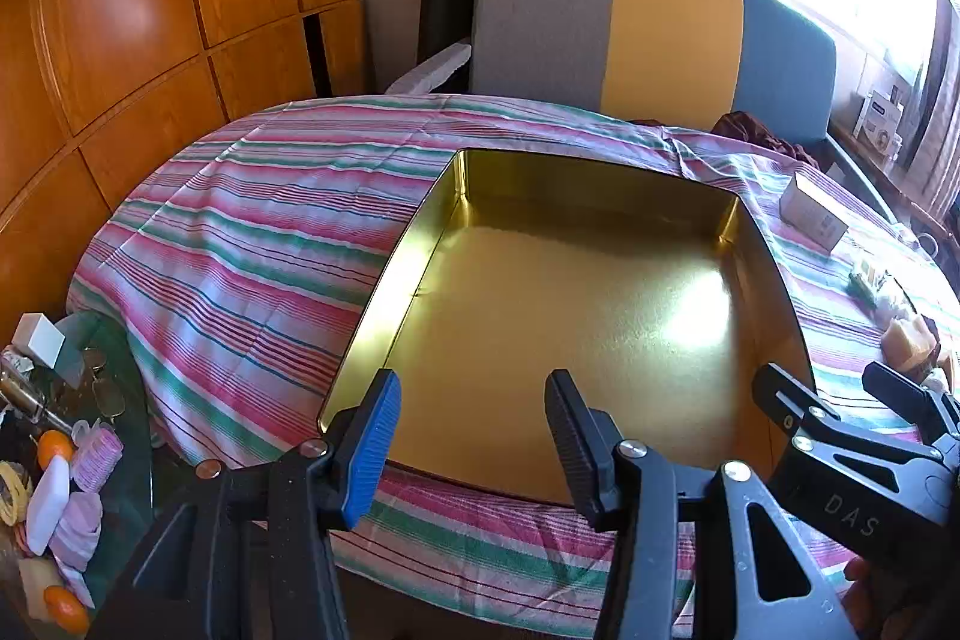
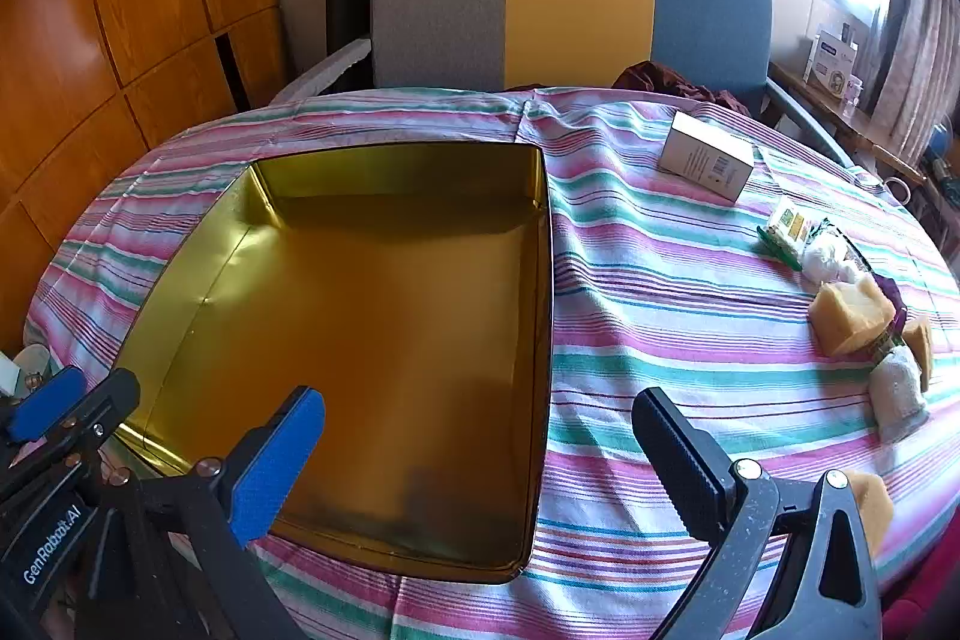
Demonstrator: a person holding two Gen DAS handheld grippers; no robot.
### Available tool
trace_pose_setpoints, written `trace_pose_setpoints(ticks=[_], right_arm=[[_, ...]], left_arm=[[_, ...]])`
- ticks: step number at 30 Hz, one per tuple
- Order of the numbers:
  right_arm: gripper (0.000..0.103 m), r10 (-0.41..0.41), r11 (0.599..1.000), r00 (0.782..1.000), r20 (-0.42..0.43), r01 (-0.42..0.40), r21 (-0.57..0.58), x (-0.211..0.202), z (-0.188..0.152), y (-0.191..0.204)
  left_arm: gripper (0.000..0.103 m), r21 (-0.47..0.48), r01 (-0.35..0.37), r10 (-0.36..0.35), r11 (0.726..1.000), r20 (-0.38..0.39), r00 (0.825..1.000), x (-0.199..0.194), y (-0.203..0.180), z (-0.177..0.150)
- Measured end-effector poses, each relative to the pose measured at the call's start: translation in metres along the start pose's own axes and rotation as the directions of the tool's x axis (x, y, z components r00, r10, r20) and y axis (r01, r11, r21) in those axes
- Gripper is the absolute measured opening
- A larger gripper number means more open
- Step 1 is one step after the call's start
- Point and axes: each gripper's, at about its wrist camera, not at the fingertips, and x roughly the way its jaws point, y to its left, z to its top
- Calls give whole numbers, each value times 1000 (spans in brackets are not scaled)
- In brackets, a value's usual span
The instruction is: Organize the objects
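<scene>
Both claws are held wide open and empty: the left gripper (image 1: 474, 436) and right gripper (image 2: 480, 451) are poised over the near edge of the shallow gold rectangular metal tin (image 2: 372, 316). The tin is laid on the striped tablecloth (image 2: 660, 316), well apart from the small white cardboard box (image 2: 708, 155).

shallow gold tin tray (image 2: 390, 292) open-side up on striped tablecloth (image 2: 660, 292)

We see the left tongs' (image 1: 474, 424) view cut off the items to their far right: a yellow block (image 1: 909, 343) half behind the right tongs (image 1: 840, 394). Print on the white box (image 2: 707, 157) beyond the right tongs is too small for us to read.
</scene>
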Motion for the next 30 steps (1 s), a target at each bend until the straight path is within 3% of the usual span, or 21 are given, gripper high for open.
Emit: trace_pose_setpoints(ticks=[30], right_arm=[[103, 11, 1000, 1000, -23, -11, 9, 3, -2, -3]], left_arm=[[50, -14, -16, 16, 1000, -9, 1000, 2, -1, -1]])
